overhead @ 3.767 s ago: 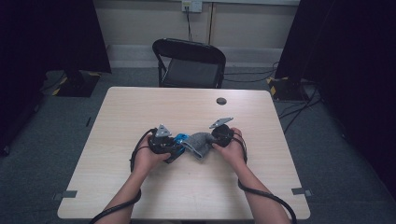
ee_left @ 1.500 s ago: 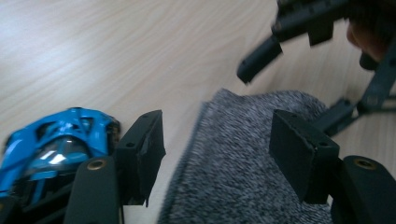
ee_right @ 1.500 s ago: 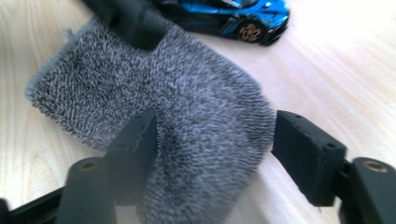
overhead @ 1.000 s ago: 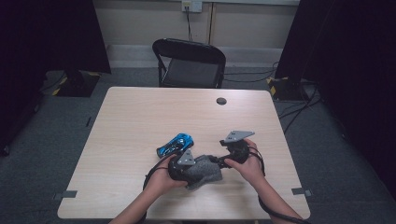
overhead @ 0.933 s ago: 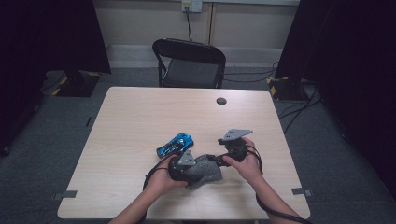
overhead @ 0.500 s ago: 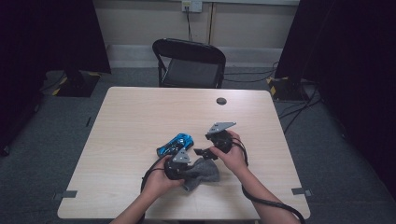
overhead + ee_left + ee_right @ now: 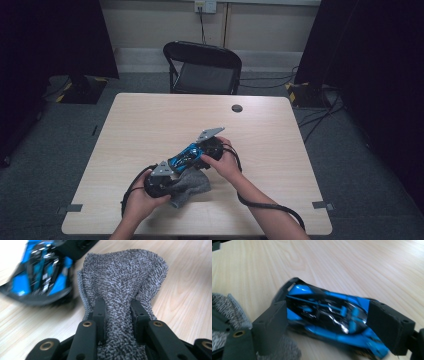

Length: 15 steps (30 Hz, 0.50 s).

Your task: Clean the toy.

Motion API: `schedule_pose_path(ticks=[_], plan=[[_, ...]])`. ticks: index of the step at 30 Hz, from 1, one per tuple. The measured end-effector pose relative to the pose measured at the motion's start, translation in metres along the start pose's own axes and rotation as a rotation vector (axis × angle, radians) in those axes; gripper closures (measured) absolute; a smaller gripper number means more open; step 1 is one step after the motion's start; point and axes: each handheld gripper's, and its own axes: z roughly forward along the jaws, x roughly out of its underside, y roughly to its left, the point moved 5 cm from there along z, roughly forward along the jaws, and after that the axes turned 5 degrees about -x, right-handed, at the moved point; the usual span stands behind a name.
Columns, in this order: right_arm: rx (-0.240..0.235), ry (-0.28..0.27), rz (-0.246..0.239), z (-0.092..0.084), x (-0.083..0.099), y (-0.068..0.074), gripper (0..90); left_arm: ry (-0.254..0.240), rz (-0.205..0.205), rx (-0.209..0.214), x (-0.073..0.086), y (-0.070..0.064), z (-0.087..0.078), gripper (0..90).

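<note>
With my left gripper clamped on the grey cloth and my right gripper gripping the blue toy car endwise, I'd steady the car and wipe lightly.

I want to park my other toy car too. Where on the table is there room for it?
Lots of room! The table is bare along the far edge by the chair, except for a small dark disc. The left and right sides are bare too. It is crowded near the front middle, where the blue car, grey cloth and both grippers sit.
</note>
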Motion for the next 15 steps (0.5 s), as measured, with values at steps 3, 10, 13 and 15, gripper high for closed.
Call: schedule_pose_path(ticks=[3, 10, 13, 15], plan=[[-0.013, 0.007, -0.015, 0.007, -0.003, 0.002, 15.6, -0.007, -0.025, -0.019, 0.007, 0.005, -0.009, 70.9], [0.011, 0.062, -0.041, 0.024, -0.002, 0.001, 14.9, -0.006, -0.043, -0.035, 0.019, 0.012, -0.027, 70.9], [0.026, 0.076, -0.046, 0.026, -0.004, 0.000, 14.5, -0.015, -0.043, -0.042, 0.020, 0.017, -0.034, 70.8], [0.042, 0.099, -0.065, 0.027, -0.004, -0.001, 14.3, -0.020, -0.045, -0.045, 0.019, 0.019, -0.037, 70.8]])
